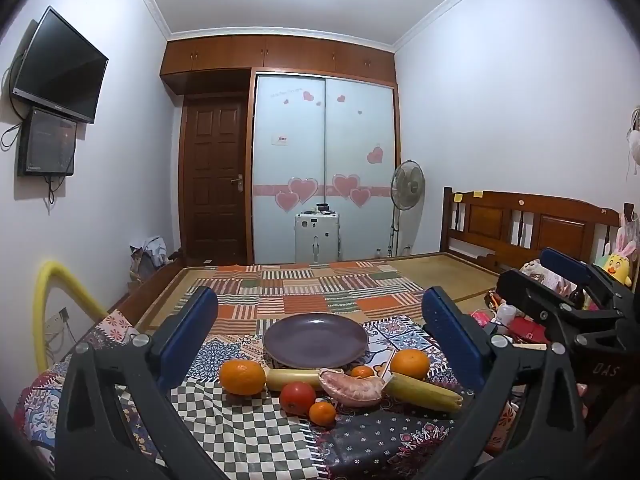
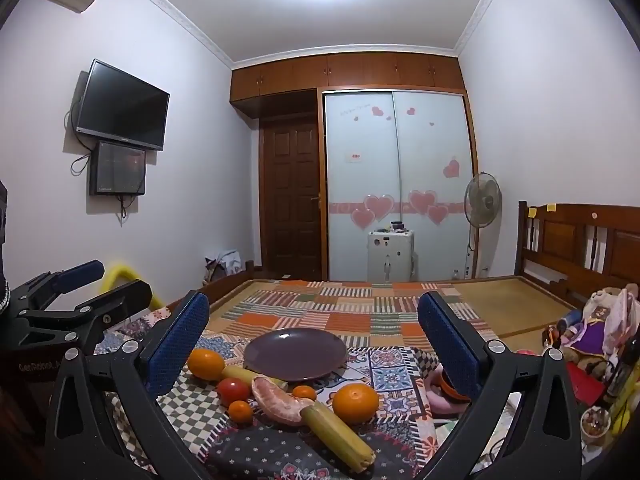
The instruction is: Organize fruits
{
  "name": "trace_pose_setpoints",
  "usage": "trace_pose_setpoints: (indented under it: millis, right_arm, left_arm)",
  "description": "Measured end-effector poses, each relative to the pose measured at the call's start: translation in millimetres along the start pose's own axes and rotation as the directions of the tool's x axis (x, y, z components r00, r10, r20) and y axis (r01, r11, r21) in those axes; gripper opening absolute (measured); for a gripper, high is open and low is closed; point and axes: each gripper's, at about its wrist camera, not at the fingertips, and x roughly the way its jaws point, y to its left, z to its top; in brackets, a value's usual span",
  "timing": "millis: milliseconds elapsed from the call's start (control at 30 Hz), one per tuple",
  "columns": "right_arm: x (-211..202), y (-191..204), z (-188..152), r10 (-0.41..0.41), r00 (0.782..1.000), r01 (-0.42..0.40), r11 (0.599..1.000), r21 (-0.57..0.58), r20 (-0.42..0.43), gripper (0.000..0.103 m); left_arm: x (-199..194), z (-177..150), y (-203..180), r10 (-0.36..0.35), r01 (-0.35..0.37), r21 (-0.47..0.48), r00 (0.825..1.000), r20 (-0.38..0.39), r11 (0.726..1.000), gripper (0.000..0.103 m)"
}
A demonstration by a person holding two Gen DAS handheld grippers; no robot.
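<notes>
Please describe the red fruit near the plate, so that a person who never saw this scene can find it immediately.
Find the purple plate on the patterned cloth; a row of fruits lies in front of it. The red fruit sits at the near edge of that row, between the big orange and the pink peeled segment. It is the only red, smooth one; a small tangerine touches it.

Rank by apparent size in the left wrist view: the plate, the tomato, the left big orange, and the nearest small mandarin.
Largest to smallest:
1. plate
2. left big orange
3. tomato
4. small mandarin
Orange versus tomato is fairly close; the tomato lies nearer the camera, so the real gap may be wider.
</notes>
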Motion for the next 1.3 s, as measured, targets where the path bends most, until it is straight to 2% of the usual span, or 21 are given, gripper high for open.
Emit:
trace_pose_setpoints:
  millis: [1300]
  right_arm:
    - [-2.4, 2.1, -0.8, 0.002, 1.0, -0.002, 1.0, 0.007, 0.019, 0.103]
  left_arm:
    - [-2.7, 5.4, 9.0, -0.022, 0.022, -0.025, 1.0, -0.005, 0.999, 0.103]
